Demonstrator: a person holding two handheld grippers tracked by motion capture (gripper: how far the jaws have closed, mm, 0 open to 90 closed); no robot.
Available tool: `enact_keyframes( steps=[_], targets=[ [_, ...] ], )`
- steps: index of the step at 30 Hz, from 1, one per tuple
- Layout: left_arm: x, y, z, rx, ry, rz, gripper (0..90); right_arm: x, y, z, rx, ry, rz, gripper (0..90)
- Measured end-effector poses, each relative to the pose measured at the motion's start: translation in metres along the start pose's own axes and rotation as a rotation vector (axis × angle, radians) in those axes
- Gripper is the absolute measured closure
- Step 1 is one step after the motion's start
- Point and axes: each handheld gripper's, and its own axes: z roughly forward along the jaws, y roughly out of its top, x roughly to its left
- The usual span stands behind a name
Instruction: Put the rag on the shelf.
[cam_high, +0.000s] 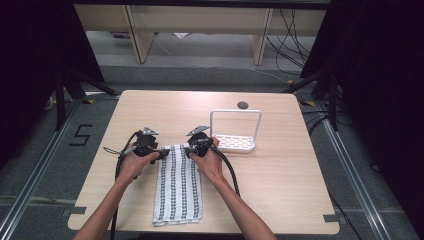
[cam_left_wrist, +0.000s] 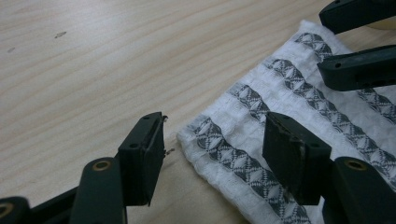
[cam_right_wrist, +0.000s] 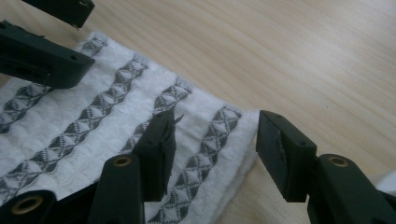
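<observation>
Towel (cam_high: 178, 184), white with grey patterned stripes, is laid folded on the wooden table (cam_high: 280, 180), its far corners straddled by the spread jaws of the left gripper (cam_high: 161, 153) and right gripper (cam_high: 189, 149), a white rack (cam_high: 235, 131) being placed just beyond and "5" marked on the floor (cam_high: 81, 135).

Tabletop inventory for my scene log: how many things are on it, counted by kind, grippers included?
Folded striped towel: 1
White rack with a handle frame: 1
Handheld grippers: 2, left gripper and right gripper, both open at the towel's far corners
Total: 4
</observation>
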Motion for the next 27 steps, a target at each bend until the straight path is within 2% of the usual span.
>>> enact_keyframes(
  steps=[1,2,4,6,7,8,9,10,11,13,14,15,18,19,20,23,24,25,26,27],
  targets=[
    [0.000,0.000,0.001,-0.002,0.006,0.000,39.0,0.001,0.000,0.000,0.008,0.005,0.023,47.8],
    [0.000,0.000,0.001,0.002,0.006,0.000,39.1,-0.001,-0.001,0.001,0.000,-0.005,0.015,47.2],
    [0.000,0.000,0.004,0.005,-0.002,0.000,39.9,-0.003,-0.001,0.002,0.002,-0.003,0.036,46.7],
    [-0.001,-0.001,0.005,0.003,0.003,0.002,41.0,-0.003,-0.001,0.003,0.004,-0.006,0.037,46.7],
    [-0.002,-0.002,0.008,0.013,0.000,0.008,43.9,-0.003,-0.002,0.005,0.009,-0.004,0.042,46.6],
    [-0.004,-0.002,0.008,0.018,0.007,0.011,45.0,-0.003,-0.003,0.005,0.002,-0.002,0.078,47.3],
    [-0.005,-0.002,0.009,0.010,0.012,0.010,46.1,-0.005,-0.003,0.007,-0.009,0.000,0.064,47.8],
    [-0.004,-0.001,0.008,0.018,0.010,0.021,47.3,-0.004,-0.002,0.005,0.010,0.007,0.076,48.6],
    [-0.006,-0.001,0.009,0.015,0.010,0.016,49.5,-0.002,-0.002,0.006,0.008,-0.007,0.090,49.4],
    [-0.006,-0.001,0.009,0.007,-0.003,0.037,55.2,-0.002,-0.001,0.004,0.018,0.000,0.086,54.8],
    [-0.007,0.000,0.009,0.012,-0.009,0.038,57.9,-0.001,-0.002,0.004,0.018,0.007,0.102,57.4],
    [-0.008,0.000,0.009,0.007,-0.010,0.038,61.1,-0.003,-0.002,0.005,0.012,0.007,0.091,60.4],
    [-0.010,0.000,0.010,0.004,-0.037,0.038,71.6,-0.005,-0.002,0.005,0.002,0.022,0.122,72.0],
    [-0.010,0.000,0.010,0.004,-0.037,0.038,74.5,-0.005,-0.002,0.005,0.002,0.022,0.122,72.0],
    [-0.011,0.000,0.010,0.001,-0.037,0.047,76.7,-0.008,-0.003,0.006,-0.011,0.035,0.104,80.3],
    [-0.012,0.000,0.009,0.002,-0.042,0.058,80.2,-0.006,-0.004,0.005,-0.020,0.057,0.100,84.2],
    [-0.012,0.001,0.007,0.002,-0.042,0.065,81.4,-0.005,-0.004,0.007,-0.038,0.049,0.086,85.2],
    [-0.012,0.001,0.007,-0.004,-0.040,0.061,82.1,-0.003,-0.004,0.004,-0.021,0.058,0.083,85.9],
    [-0.012,0.002,0.001,-0.007,-0.045,0.074,83.1,-0.003,-0.003,0.002,-0.039,0.077,0.064,86.6],
    [-0.012,0.002,0.001,-0.007,-0.045,0.074,83.4,-0.003,-0.003,0.002,-0.058,0.073,0.058,86.8]
  ],
)
